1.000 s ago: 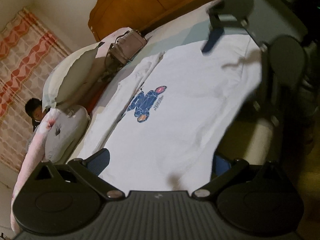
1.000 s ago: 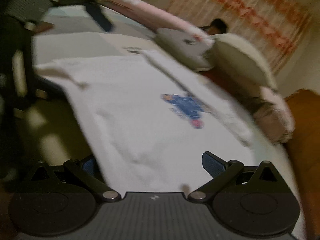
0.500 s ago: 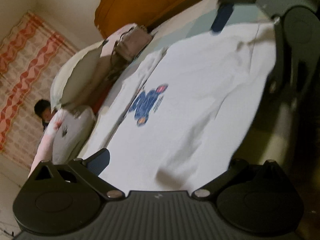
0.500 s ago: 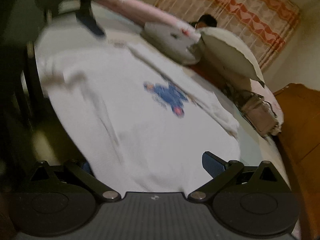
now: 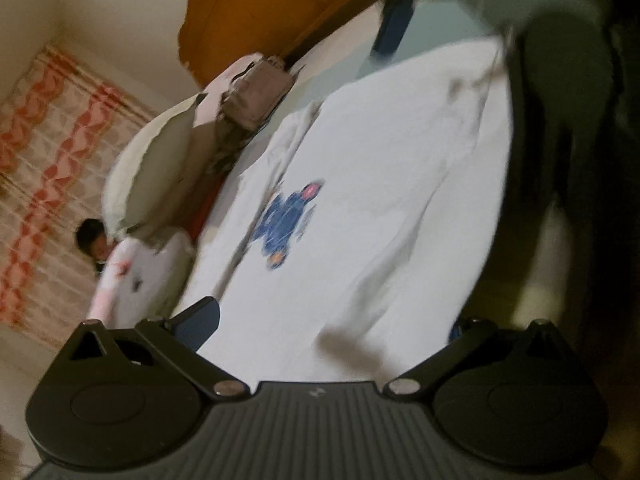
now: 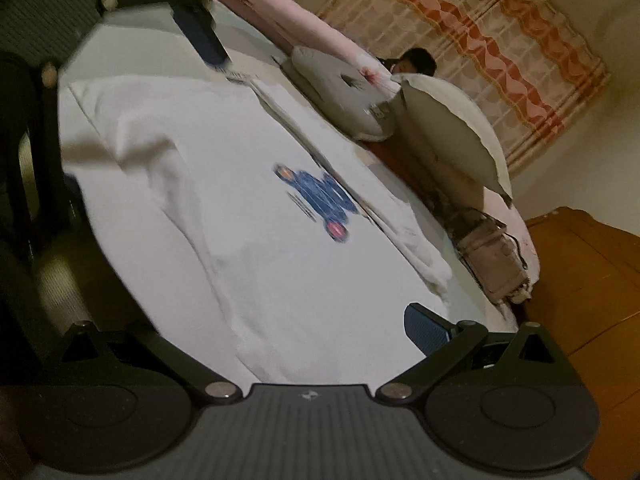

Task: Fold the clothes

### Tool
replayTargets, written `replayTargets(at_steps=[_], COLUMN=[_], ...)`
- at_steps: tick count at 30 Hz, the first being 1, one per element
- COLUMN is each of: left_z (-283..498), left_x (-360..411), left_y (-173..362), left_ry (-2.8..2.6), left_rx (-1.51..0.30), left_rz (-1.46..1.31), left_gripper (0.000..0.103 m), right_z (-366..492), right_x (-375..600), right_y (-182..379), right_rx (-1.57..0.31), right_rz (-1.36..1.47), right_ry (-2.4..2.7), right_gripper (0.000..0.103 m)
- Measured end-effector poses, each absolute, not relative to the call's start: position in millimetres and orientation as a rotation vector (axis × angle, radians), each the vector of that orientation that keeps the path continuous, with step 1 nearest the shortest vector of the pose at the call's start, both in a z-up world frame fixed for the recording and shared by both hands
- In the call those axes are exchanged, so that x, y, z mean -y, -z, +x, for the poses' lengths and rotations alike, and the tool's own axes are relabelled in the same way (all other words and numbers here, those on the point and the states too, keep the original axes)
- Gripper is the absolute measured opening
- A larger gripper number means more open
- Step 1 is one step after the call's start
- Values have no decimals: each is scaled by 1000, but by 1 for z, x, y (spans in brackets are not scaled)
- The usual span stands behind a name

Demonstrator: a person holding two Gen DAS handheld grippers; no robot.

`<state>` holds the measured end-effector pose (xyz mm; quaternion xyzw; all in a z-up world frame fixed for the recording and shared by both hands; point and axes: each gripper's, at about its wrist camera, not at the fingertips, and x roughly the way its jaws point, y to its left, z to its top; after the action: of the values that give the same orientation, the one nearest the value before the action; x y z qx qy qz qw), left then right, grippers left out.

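White shirt hem behind tools

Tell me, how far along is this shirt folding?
Early. Done: one sleeve side of the white T-shirt with the blue cartoon print already looks folded inward, lying as a strip along its far edge. In hand: the left claw and the right claw each have the near edge of the shirt between their fingers. Left: the other side and the lengthwise folds.

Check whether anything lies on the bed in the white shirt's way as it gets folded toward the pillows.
Nothing visible does: the white shirt folds onto itself, and the pillows and handbag sit beyond its far edge.
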<state>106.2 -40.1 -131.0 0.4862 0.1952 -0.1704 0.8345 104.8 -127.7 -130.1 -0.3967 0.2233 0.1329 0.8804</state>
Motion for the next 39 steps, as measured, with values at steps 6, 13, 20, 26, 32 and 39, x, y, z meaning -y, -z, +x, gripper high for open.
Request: replayTargets(at_steps=[6, 13, 20, 26, 32, 39], left_z=[105, 97, 104, 109, 112, 124], left_x=[30, 62, 50, 55, 51, 48], left_y=[131, 136, 141, 141, 138, 126], left_ry=[320, 396, 255, 233, 134, 81], left_rx=[-429, -383, -413, -385, -347, -314], left_rz=[1079, 1117, 1154, 1121, 1080, 1070], left_gripper=[102, 102, 102, 103, 103, 103], right_z=[111, 104, 110, 107, 109, 119], right_x=[168, 138, 153, 143, 146, 150], right_y=[127, 132, 133, 135, 135, 122], right_rx=[-532, -469, -472, -418, -393, -312], right_rz=[-826, -885, -930, -930, -925, -896], right_ry=[-178, -232, -152, -175, -118, -24], right_gripper=[103, 103, 103, 103, 103, 103])
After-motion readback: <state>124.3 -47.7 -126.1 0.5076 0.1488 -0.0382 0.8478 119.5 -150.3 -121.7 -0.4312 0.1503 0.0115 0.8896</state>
